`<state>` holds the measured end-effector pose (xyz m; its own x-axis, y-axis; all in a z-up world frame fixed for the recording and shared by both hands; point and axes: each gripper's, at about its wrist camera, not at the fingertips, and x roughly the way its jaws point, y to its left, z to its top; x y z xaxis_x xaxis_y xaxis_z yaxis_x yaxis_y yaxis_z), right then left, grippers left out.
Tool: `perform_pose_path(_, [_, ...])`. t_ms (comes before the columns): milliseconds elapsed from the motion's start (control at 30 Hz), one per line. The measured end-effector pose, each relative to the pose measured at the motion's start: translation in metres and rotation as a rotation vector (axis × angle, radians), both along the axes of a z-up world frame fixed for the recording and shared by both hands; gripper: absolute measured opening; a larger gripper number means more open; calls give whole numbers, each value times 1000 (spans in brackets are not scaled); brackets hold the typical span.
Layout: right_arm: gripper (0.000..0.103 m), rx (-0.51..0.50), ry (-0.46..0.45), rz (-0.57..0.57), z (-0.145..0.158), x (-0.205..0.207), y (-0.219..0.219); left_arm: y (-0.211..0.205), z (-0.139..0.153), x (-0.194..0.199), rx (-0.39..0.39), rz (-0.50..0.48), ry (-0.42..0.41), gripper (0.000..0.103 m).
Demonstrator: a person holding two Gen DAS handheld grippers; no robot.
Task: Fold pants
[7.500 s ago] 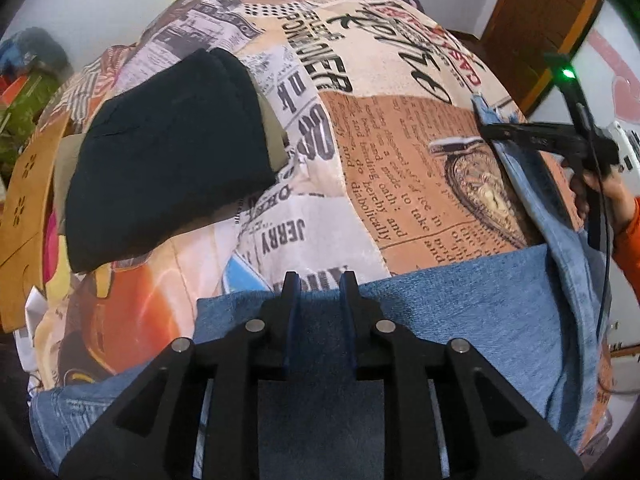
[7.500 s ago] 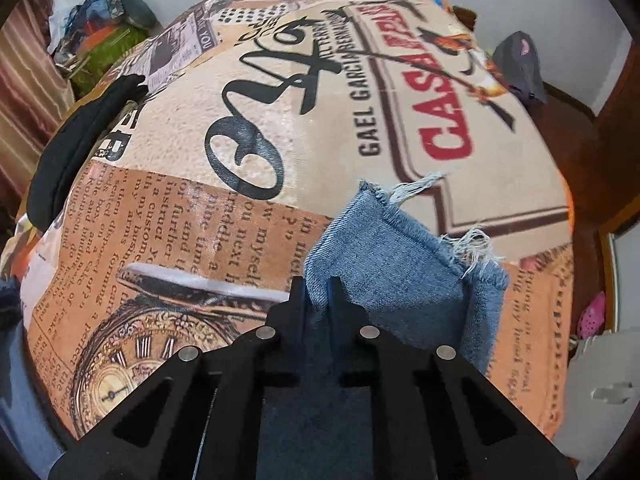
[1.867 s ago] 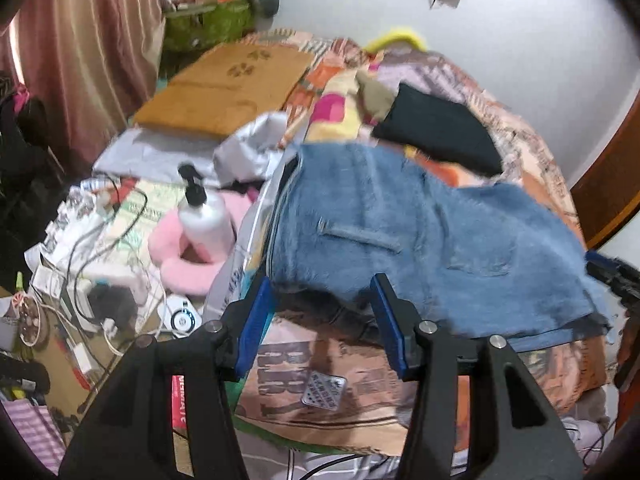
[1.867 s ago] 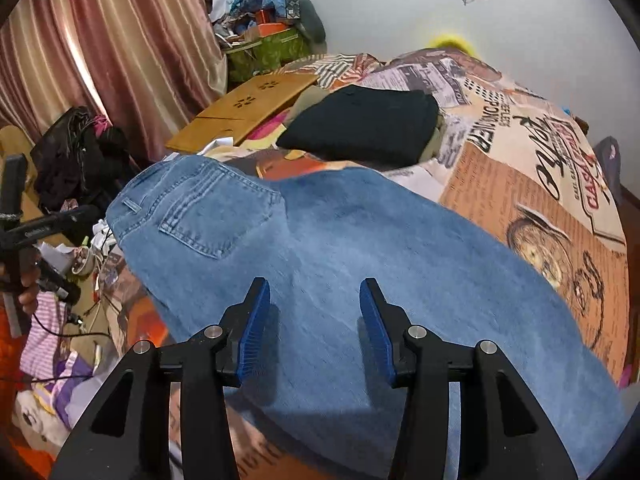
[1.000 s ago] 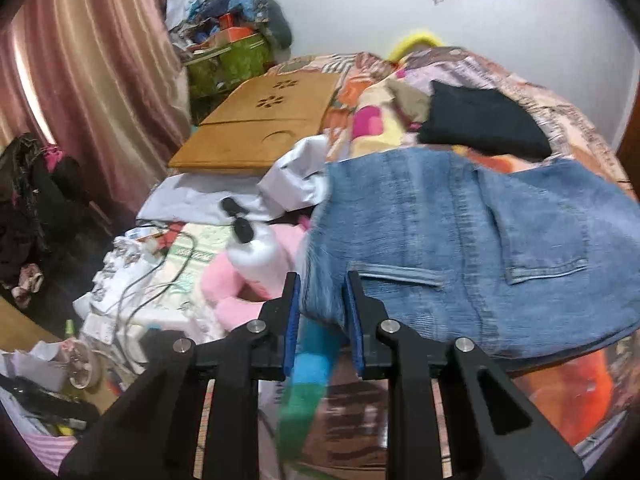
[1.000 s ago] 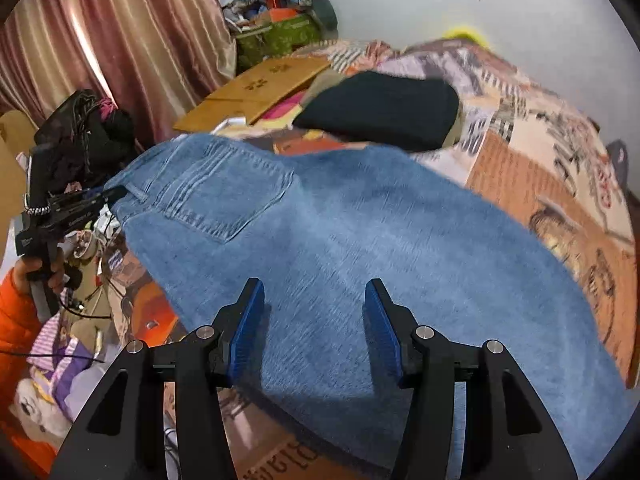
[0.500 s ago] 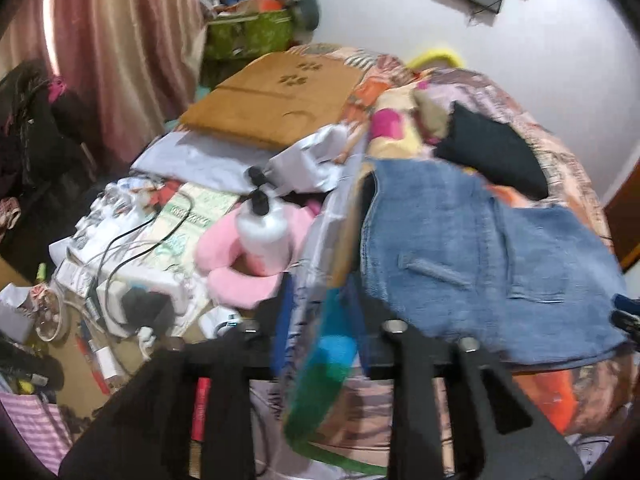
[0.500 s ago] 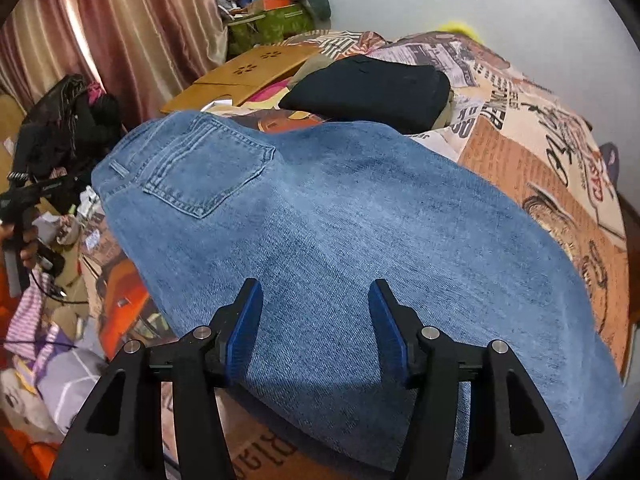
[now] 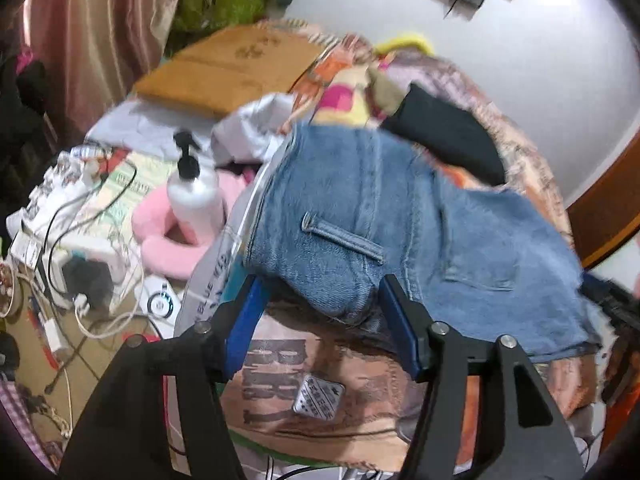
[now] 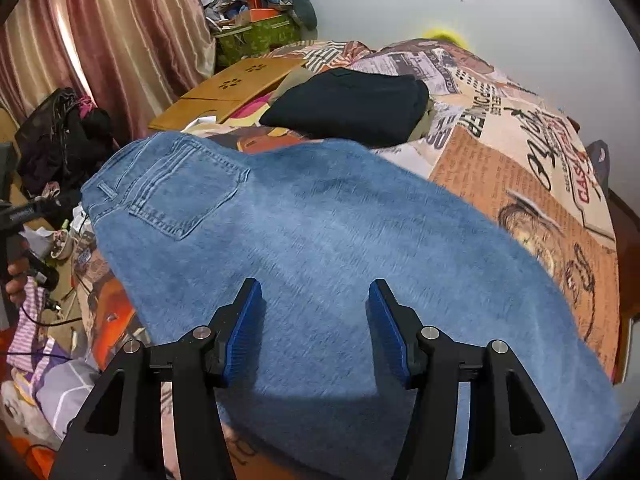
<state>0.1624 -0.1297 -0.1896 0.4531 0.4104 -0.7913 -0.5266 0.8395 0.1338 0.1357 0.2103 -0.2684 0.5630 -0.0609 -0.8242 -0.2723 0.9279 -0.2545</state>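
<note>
Folded jeans are left flat on the bed, freed by the opening left gripper, the right gripper held spread and empty above them

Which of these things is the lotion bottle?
Look past the bed's left edge, beside the blue jeans, into the floor clutter. The lotion bottle stands upright inside a pink ring cushion. It is white, with a black pump top.
</note>
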Motion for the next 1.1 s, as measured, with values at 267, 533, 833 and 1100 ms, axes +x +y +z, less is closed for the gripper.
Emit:
perform_pose_path(267, [57, -16, -12, 50, 14, 61, 10, -5, -10, 20, 15, 71, 1, 50])
perform_pose_path(533, [57, -34, 77, 117, -12, 134, 45, -29, -5, 19, 219, 41, -24, 39])
perform_pose_path(833, [24, -26, 259, 206, -46, 165, 65, -23, -11, 19, 203, 96, -27, 38])
perform_pose_path(1100, [8, -145, 94, 218, -45, 143, 72, -28, -19, 15, 276, 78, -8, 39])
